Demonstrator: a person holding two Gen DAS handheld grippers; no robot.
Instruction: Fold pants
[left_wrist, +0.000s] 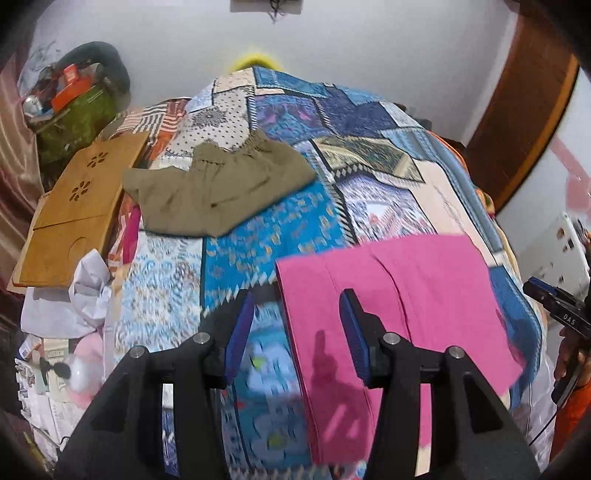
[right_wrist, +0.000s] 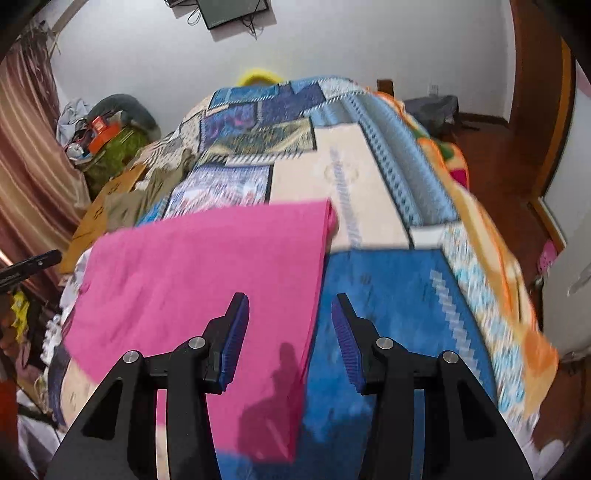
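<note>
Pink pants (left_wrist: 399, 306) lie folded flat on the patchwork bedspread (left_wrist: 258, 251), near the bed's front edge; they also show in the right wrist view (right_wrist: 207, 273). My left gripper (left_wrist: 297, 332) is open and empty above the pants' left edge. My right gripper (right_wrist: 288, 339) is open and empty above the pants' right edge; it also shows at the right rim of the left wrist view (left_wrist: 550, 299). Olive-green pants (left_wrist: 218, 192) lie crumpled further back on the left of the bed.
A wooden lap board (left_wrist: 74, 214) lies at the bed's left edge, with crumpled white cloth (left_wrist: 88, 291) below it. A cluttered green box (left_wrist: 74, 110) stands at the back left. A wooden floor (right_wrist: 509, 155) and door frame (right_wrist: 561, 110) lie to the right.
</note>
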